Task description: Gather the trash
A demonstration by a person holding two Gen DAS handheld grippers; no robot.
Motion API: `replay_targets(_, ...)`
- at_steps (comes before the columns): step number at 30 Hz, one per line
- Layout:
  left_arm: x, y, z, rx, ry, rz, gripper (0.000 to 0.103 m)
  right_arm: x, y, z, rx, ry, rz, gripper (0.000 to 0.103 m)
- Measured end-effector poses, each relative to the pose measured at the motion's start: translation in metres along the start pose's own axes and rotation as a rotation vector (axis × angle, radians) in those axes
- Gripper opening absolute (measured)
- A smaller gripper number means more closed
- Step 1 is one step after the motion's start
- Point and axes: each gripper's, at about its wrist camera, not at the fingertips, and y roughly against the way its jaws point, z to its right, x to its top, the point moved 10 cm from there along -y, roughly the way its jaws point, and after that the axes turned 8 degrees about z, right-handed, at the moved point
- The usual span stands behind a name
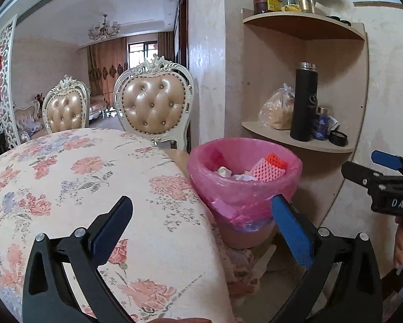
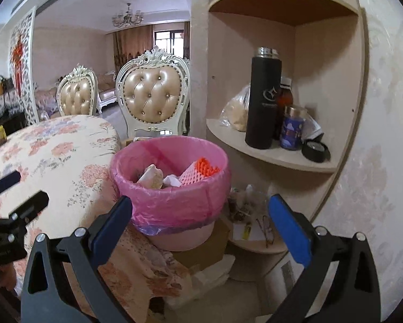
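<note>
Both claws spread wide, nothing held. Left gripper [image 1: 201,212] hangs over the edge of the table with the floral cloth [image 1: 80,177]; the cloth under and ahead of it shows no loose scrap. Right gripper [image 2: 200,215] is aimed past the table corner, with the pink-lined bin [image 2: 171,188] between its fingers and just ahead.

From the left claw, the bin [image 1: 244,188] sits ahead and to the right, off the table edge, lower than the tabletop. It stands on a cardboard box [image 2: 201,250].

Inside the bin: orange and pink foam netting [image 2: 201,172], crumpled white paper [image 2: 171,180], a pale lump I can't identify.

Right of the bin, below the right claw's right finger: low shelf [image 2: 255,239] with mixed clutter, glasses and a small yellow item. Can't tell if any of it is trash.

Further, up right: corner shelf [image 2: 268,153] with black flask [image 2: 263,99], blue tin, bagged food. Not trash by the look of it.

Far left: two tufted chairs [image 2: 153,97].

Judgement: between drops or near the end, since the trash is binned. Next: scan table and low shelf for leftovers, close on one piece and release it over the bin opening.
</note>
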Motion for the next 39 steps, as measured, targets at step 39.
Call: replay_targets(39,-0.004,-0.002,0.006,-0.074,0.021,-0.004,0.097,-0.016,-0.005,0.000,-0.011,0.029,-0.018,0.099)
